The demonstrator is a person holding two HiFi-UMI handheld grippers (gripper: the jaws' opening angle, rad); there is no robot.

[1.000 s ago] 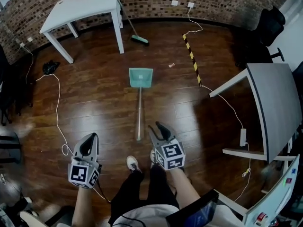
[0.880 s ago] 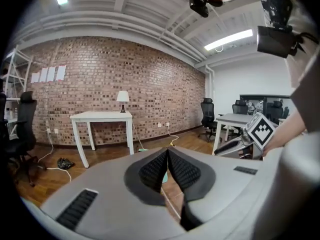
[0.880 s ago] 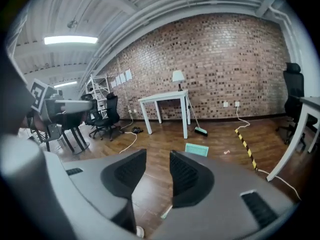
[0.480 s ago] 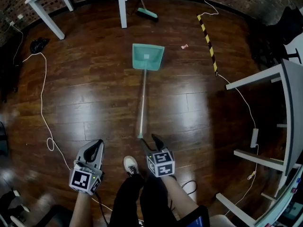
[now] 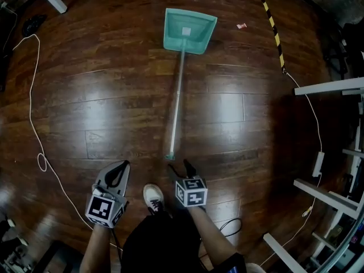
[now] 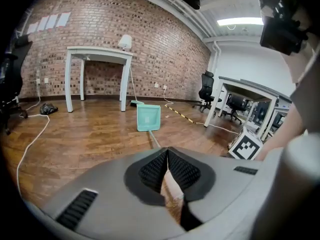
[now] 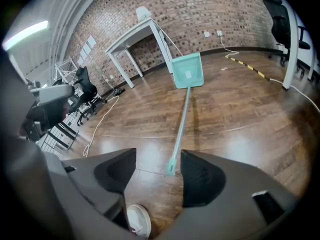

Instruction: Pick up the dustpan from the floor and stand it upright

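The teal dustpan (image 5: 189, 30) lies flat on the wooden floor, its long pale handle (image 5: 176, 95) running towards me and ending at a teal tip (image 5: 169, 155). My right gripper (image 5: 179, 166) hovers just short of that tip. Its jaws have just been opening and stand wide apart. In the right gripper view the tip (image 7: 171, 169) shows in the gap of the right gripper (image 7: 156, 156), on the floor beyond the pads and untouched. My left gripper (image 5: 121, 166) is off to the left of the handle, shut and empty. The left gripper (image 6: 167, 150) faces the dustpan (image 6: 148, 117).
A white shoe (image 5: 152, 198) stands between the grippers. A white cable (image 5: 34, 124) loops over the floor at the left. A yellow-black strip (image 5: 272, 27) and desk frames (image 5: 330, 87) are on the right. A white table (image 6: 100, 54) stands by the brick wall.
The head view has sunk towards the floor and both grippers have come down with it. The right gripper's jaws have spread and now sit close to the handle's tip.
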